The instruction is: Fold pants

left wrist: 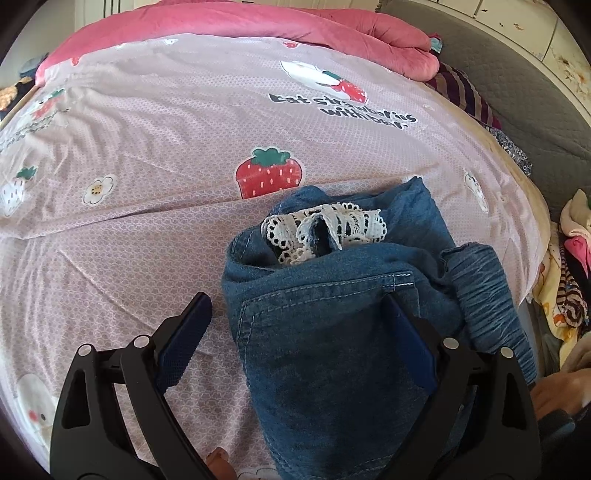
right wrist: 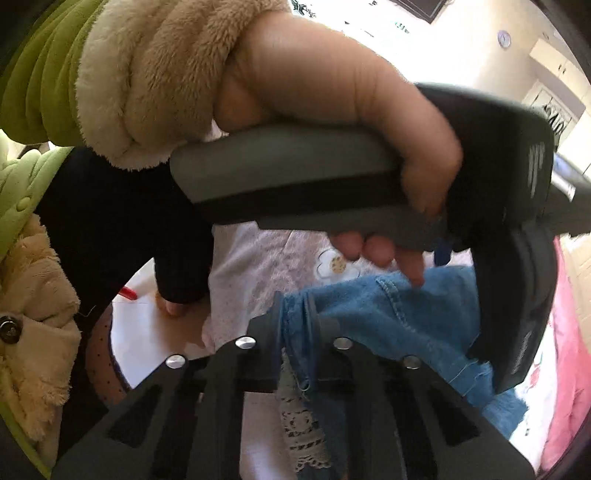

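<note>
Blue denim pants (left wrist: 332, 332) with white lace trim (left wrist: 325, 229) lie bunched on the pink strawberry-print bed sheet (left wrist: 147, 147). My left gripper (left wrist: 295, 306) is open, its fingers (left wrist: 184, 332) wide apart; the right finger rests on the denim near a back pocket, the left finger over the sheet. In the right wrist view my right gripper (right wrist: 295, 314) is shut on a fold of the pants (right wrist: 388, 317), with lace (right wrist: 303, 424) hanging below it. The person's left hand and the left gripper's handle (right wrist: 332, 166) fill the upper part of that view.
A pink quilt (left wrist: 295, 22) lies bunched at the far end of the bed. Striped and floral clothes (left wrist: 469, 96) sit along the bed's right edge, and a pile of clothes (left wrist: 569, 277) lies beyond it. The person's body and the floor (right wrist: 147, 332) show at the left.
</note>
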A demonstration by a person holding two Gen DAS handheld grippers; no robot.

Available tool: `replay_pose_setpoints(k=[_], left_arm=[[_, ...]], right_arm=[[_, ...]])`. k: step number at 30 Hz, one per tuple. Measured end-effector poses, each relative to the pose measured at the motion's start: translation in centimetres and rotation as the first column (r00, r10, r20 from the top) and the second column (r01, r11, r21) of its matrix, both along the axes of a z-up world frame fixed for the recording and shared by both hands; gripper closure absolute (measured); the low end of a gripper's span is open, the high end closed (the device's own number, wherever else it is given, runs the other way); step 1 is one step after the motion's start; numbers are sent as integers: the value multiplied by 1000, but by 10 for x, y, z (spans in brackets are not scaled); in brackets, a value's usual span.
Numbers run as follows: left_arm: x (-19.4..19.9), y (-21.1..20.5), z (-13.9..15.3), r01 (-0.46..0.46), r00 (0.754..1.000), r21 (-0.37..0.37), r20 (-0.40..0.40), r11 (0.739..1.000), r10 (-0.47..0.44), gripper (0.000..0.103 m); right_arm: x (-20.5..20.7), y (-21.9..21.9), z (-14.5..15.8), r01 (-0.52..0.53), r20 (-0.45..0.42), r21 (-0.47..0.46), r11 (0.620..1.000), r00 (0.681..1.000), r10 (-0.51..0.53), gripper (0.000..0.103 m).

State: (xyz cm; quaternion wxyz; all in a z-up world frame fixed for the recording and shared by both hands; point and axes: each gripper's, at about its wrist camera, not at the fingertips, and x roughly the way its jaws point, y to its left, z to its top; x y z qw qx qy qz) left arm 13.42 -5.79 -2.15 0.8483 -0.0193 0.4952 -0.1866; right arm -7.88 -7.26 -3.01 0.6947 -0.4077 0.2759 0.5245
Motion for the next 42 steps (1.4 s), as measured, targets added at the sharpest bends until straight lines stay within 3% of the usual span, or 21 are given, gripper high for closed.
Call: replay_pose_setpoints(k=[5,8,11,15,19,20,23,28,29,33,37,42], left_arm=[[2,1,-2,-4,1000,-11,-1,1000,4,16],[3,1,-2,-10,1000,-11,4,1000,10,16],[3,1,-3,-12,1000,-11,5,1000,12,16],[3,0,-2,-10,1000,-8,9,1000,10,16],[3,-1,-2,-12,1000,-5,12,1000,13,16],[2,-1,-2,-13,1000,-4,14,1000,13,16],[1,-1,-2,-16,1000,-1,17,1000,16,17],[0,-2,-1,-16,1000,6,21,1000,16,17],[0,-2,-1,-17,1000,5,21,1000,17,17],[0,-1,-2,-12,1000,5,15,1000,12,16],[2,-1,-2,-4,1000,8,15,1000,4,15],[4,-2,-4,-9,1000,1,16,1000,9,15]], right_arm=[[-6,-12,12,11,-61,50,999,998,-8,97],[-17,-13,3,-16,-115,34,999,993,20,103],[-27,-12,-14,-1,-77,-34,999,997,-2,103],[-29,-28,8,75,-166,108,991,985,-56,103],[-21,-47,43,152,-149,227,962,982,-120,102],[-18,-52,49,175,-130,243,954,981,-146,95],[-10,-56,53,195,-69,217,956,980,-185,60],[-3,-49,34,186,24,115,976,982,-190,60],[-1,-45,29,191,33,83,978,980,-195,60],[-6,-42,20,157,-7,49,986,988,-157,91],[-12,-57,29,136,-12,22,991,991,-135,96],[-6,-64,16,191,-63,47,980,980,-188,95]])
